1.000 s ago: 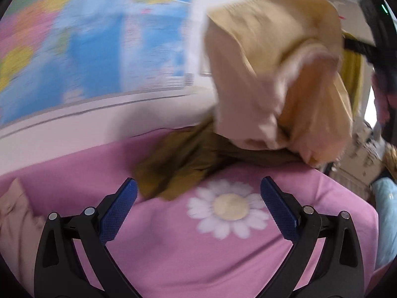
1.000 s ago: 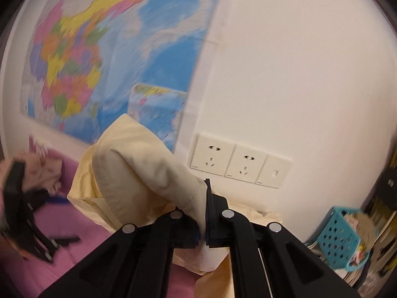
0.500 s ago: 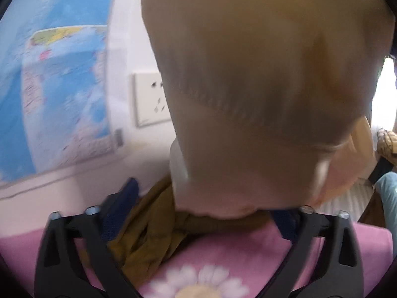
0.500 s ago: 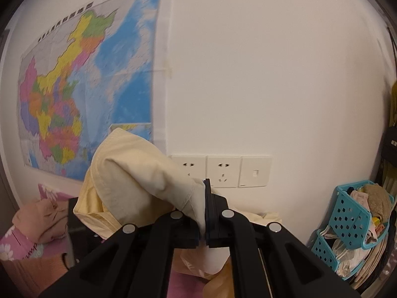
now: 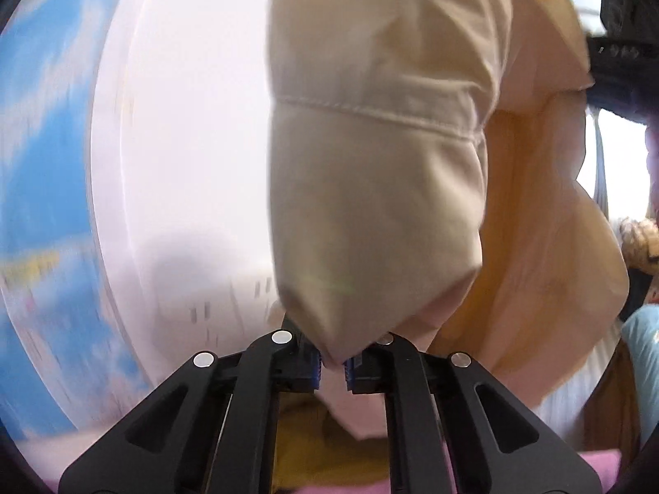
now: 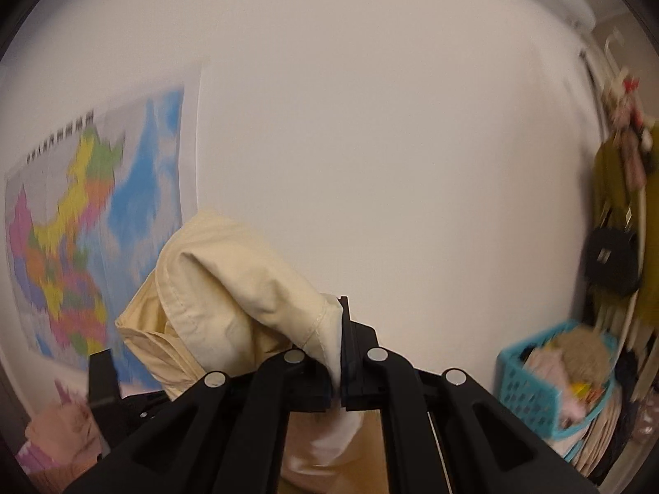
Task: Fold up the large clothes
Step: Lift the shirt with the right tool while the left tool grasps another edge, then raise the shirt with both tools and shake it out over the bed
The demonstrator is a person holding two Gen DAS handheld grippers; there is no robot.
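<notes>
Left wrist view is showing my left tongs just closing and pinching the cream garment. My right tongs are pinching it too, up in the air. I am guessing no fold is made yet; all folding is waiting.

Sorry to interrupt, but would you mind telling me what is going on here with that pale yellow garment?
A person is holding a two-finger gripper in each hand and folding clothes. The left gripper has just been closing and now pinches a corner of the cream garment. The right gripper is shut on another edge of the same garment. It hangs lifted between them in front of the white wall, not yet folded.
</notes>
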